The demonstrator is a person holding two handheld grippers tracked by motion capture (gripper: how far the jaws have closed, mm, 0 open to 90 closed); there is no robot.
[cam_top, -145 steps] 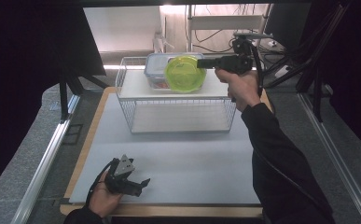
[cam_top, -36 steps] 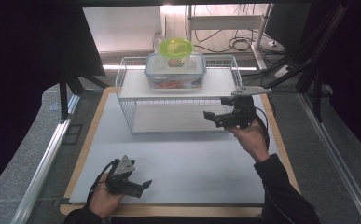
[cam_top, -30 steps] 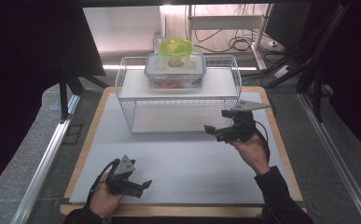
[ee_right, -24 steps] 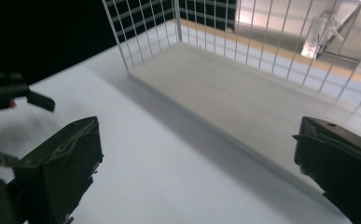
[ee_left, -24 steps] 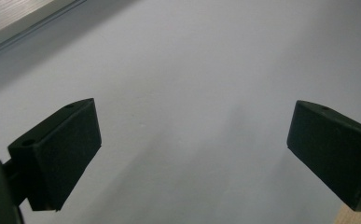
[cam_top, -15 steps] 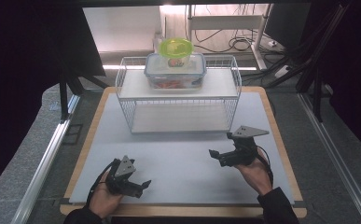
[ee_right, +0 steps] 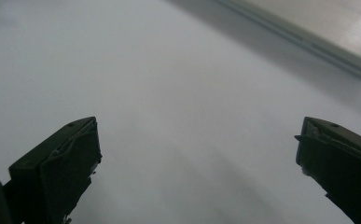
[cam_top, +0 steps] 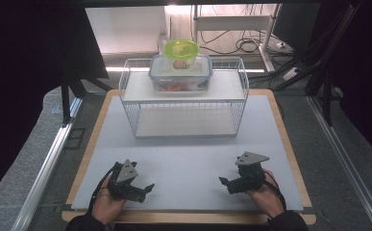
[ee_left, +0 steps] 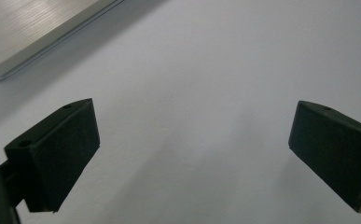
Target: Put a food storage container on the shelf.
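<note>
Resting low: both of your grippers sit on the near part of the white mat (cam_top: 188, 144), one at each side.
Left gripper (cam_top: 147, 187): your hand holds it at the near left of the mat; in the left gripper view its jaws stand wide apart with nothing but bare mat between them.
Right gripper (cam_top: 223, 181): it is at the near right, pointing toward the left one; in the right gripper view its jaws are also wide apart and hold nothing.
Green bowl (cam_top: 181, 49): it sits upside down on the lid of the clear food container (cam_top: 180, 73), well apart from both pairs of jaws, far beyond them.
Container: it stands on the top shelf of the white wire rack (cam_top: 183, 96), at the far side of the mat.
Between grippers: only plain mat surface.
</note>
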